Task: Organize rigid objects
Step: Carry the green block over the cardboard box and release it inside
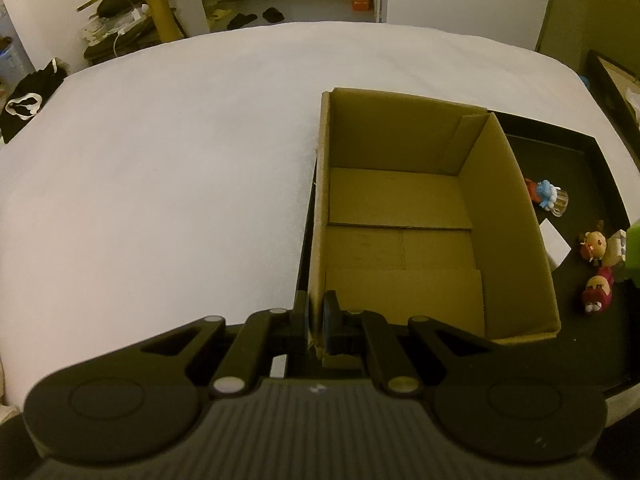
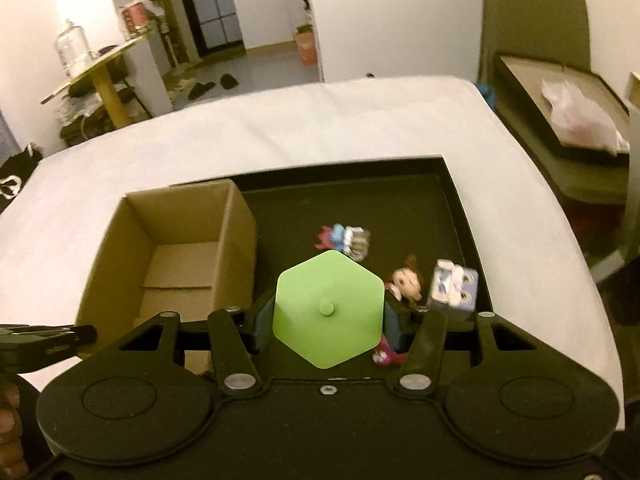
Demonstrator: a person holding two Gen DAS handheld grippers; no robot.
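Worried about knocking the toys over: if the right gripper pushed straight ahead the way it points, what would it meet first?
Probably the black tray floor near the blue figurine, which sits just beyond the green hexagon held by the right gripper; depth is unclear.

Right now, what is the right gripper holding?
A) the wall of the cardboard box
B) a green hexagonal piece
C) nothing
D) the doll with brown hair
B: in the right wrist view the right gripper has its pads pressed on either side of the green hexagonal piece, which sits above the black tray, while the cardboard box is to its left.
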